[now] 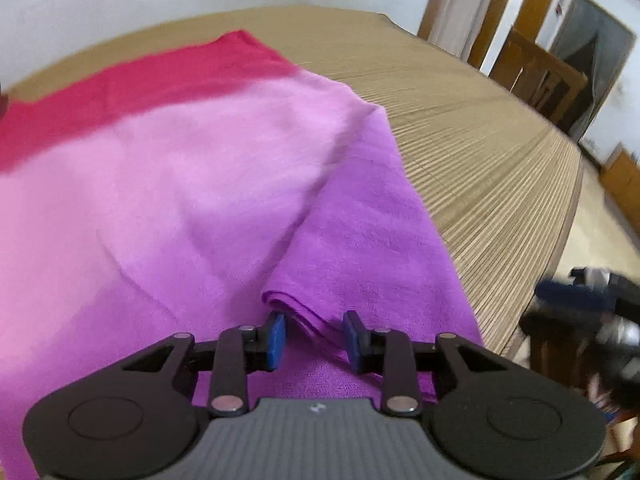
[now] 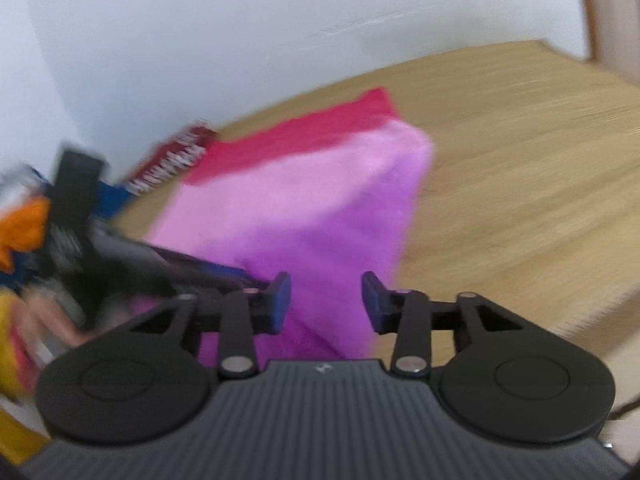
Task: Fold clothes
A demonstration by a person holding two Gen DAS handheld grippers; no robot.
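1. At the far left of the right wrist view sits a blurred heap of orange, blue and yellow cloth [image 2: 24, 232]; its texture is too smeared to read.
2. Just beyond it, against the white wall, lies a red item with white lettering [image 2: 172, 160], also blurred.
3. The left gripper [image 1: 314, 340] hangs over the near purple end of the garment [image 1: 200, 184], its blue-padded fingers apart with a small bunched fold of cloth lying between them, not pinched.
4. The garment is soft and slightly fuzzy, shading from deep red at the far end through pale pink to purple near the camera. It is doubled over on the mat, with a rounded fold ridge running along its right side.
5. The right gripper [image 2: 326, 300] stands with its jaws apart in front of the garment's near purple corner, gripping nothing.
6. To the right stretches the tan woven mat [image 1: 480, 152], finely ribbed in thin parallel slats.
7. Furthest right are wooden door frames [image 1: 524, 4].
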